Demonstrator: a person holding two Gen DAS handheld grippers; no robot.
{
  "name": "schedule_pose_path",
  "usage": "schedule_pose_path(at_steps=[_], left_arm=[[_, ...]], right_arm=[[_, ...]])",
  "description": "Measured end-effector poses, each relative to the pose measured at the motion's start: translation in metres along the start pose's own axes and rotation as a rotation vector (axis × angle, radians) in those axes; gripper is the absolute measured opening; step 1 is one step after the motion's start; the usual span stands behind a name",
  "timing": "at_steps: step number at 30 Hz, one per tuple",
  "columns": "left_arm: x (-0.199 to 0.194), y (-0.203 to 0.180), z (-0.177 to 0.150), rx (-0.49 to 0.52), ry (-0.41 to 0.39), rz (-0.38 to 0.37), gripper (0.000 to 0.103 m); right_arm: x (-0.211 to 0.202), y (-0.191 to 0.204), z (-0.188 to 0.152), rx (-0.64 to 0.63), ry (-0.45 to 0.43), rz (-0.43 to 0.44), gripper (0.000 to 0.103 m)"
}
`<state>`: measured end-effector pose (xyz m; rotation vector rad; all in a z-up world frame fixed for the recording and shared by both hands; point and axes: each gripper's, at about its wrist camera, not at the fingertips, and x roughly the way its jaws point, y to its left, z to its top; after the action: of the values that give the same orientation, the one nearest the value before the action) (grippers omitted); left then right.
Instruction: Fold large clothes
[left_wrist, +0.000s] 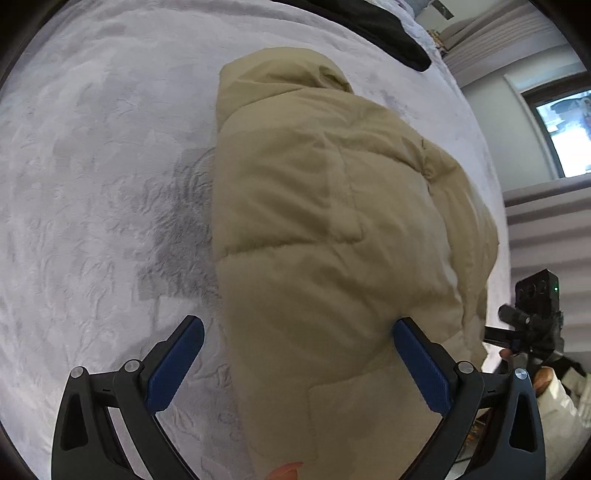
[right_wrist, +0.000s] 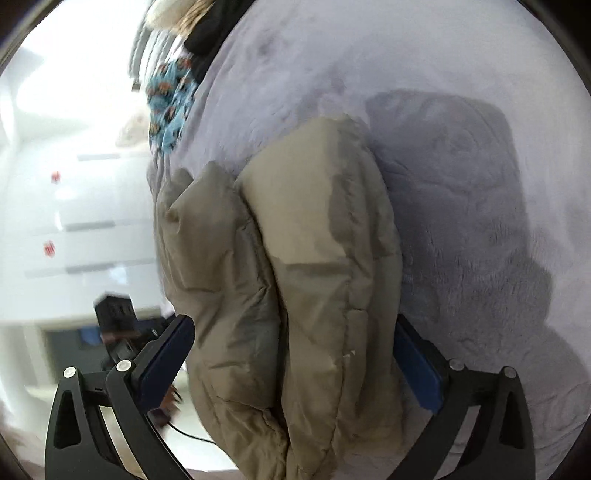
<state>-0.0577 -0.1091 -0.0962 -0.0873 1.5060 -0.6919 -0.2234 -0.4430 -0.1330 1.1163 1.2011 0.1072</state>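
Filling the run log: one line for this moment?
jacket: folded lengthwise on bed | left hand-held gripper: open | right hand-held gripper: open

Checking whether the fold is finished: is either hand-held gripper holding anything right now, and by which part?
Nothing is held. Both the left hand-held gripper and right hand-held gripper stand open astride the folded beige padded jacket, at its near end.
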Motion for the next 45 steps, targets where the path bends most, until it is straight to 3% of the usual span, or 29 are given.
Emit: schedule_pose_path(at_steps=[4,8,10,14,17,22,27,30,32,35,38,45], left_arm=[[0.008,0.014,0.011,0.000,0.020,-0.093,0.103],[0.026,0.031,0.019,-0.024,0.066,-0.189,0.103],[0.034,0.038,0.021,-0.045,0.088,-0.244,0.103],[0.049,0.045,0.025,-0.072,0.114,-0.350,0.103],[0.060,0.046,0.026,-0.084,0.118,-0.363,0.103],[0.070,0.023,0.024,-0.073,0.105,-0.292,0.103],[0.062,-0.013,0.022,0.027,0.052,-0.121,0.100],[0.054,-0.029,0.018,0.066,0.025,-0.069,0.090],[0.050,-0.040,0.015,0.086,0.011,-0.042,0.084],[0.038,-0.053,0.011,0.115,-0.010,0.001,0.080],[0.025,-0.056,-0.001,0.133,-0.035,0.028,0.078],[-0.014,-0.041,0.006,0.142,-0.112,0.044,0.078]], right_arm=[[0.014,0.019,0.002,-0.142,0.071,-0.124,0.103],[0.035,0.015,0.019,-0.147,0.114,-0.167,0.103],[0.042,0.006,0.027,-0.107,0.127,-0.132,0.103],[0.059,-0.005,0.039,-0.026,0.172,0.038,0.103],[0.077,-0.004,0.041,-0.031,0.202,0.040,0.103],[0.087,-0.008,0.043,0.003,0.199,0.011,0.103],[0.086,-0.007,0.041,0.034,0.195,-0.017,0.102],[0.084,-0.002,0.036,0.045,0.197,-0.027,0.092],[0.080,0.000,0.035,0.055,0.188,-0.012,0.073],[0.071,0.006,0.031,0.048,0.164,0.003,0.053],[0.064,0.015,0.027,0.028,0.143,0.017,0.046],[0.060,0.045,0.017,0.001,0.103,0.057,0.046]])
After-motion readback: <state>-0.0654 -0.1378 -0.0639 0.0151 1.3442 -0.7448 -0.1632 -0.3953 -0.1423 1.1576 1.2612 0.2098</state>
